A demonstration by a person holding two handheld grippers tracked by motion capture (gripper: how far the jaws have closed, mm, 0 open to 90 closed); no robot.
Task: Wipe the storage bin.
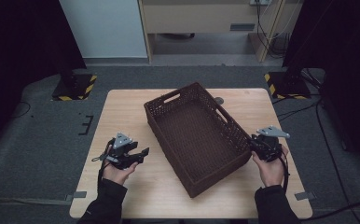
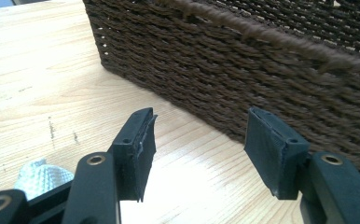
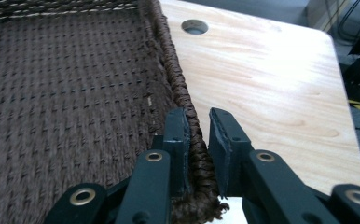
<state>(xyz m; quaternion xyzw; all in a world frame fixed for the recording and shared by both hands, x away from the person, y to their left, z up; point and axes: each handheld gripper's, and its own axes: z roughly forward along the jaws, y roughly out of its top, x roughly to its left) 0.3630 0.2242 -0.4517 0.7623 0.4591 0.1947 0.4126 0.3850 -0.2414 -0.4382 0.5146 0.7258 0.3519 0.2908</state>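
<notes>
A dark brown woven basket [image 1: 194,140] lies at an angle in the middle of the wooden table [image 1: 122,112]; it holds nothing. My right gripper [image 1: 255,145] is shut on the basket's right rim [image 3: 187,116], one jaw inside the wall and one outside. My left gripper [image 1: 143,154] stands open on the left side, its jaws pointing at the basket's outer wall [image 2: 243,74] a short way off, with bare table between its fingers [image 2: 138,149].
A round hole [image 3: 194,26] sits in the table top beyond the basket. Yellow-and-black stand bases [image 1: 75,86] rest on the floor behind both far corners. A silvery patch [image 2: 40,177] shows on the table under the left gripper.
</notes>
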